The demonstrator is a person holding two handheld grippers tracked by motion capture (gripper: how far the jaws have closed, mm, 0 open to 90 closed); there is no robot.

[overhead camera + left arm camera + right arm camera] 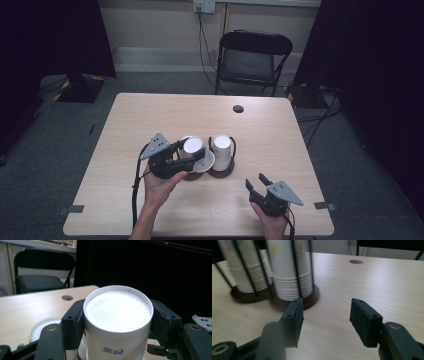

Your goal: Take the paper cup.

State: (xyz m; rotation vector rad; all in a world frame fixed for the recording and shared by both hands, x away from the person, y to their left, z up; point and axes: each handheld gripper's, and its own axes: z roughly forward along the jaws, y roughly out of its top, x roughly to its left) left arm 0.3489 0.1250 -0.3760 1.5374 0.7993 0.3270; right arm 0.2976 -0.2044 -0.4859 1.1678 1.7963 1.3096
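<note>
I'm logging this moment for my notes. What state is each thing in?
Left gripper: shut on a paper cup.
Paper cup: upside down, clamped between the jaws, held above the table.
Right gripper: open, nothing between its jaws.
Left cup stack: upside down in its wire holder.
Right cup stack: upside down in its wire holder.
Folding chair: unfolded, unoccupied.

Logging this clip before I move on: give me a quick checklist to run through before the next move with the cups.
1. Left gripper shut on the paper cup: ok.
2. Cup held bottom-up, not crushed: ok.
3. Right gripper open, nothing between its pads: ok.
4. Both cup stacks upright in the two wire holders: ok.
5. Bare table near the right gripper: ok.
6. Whether the held cup has cleared the stack beneath: cannot tell.
</note>
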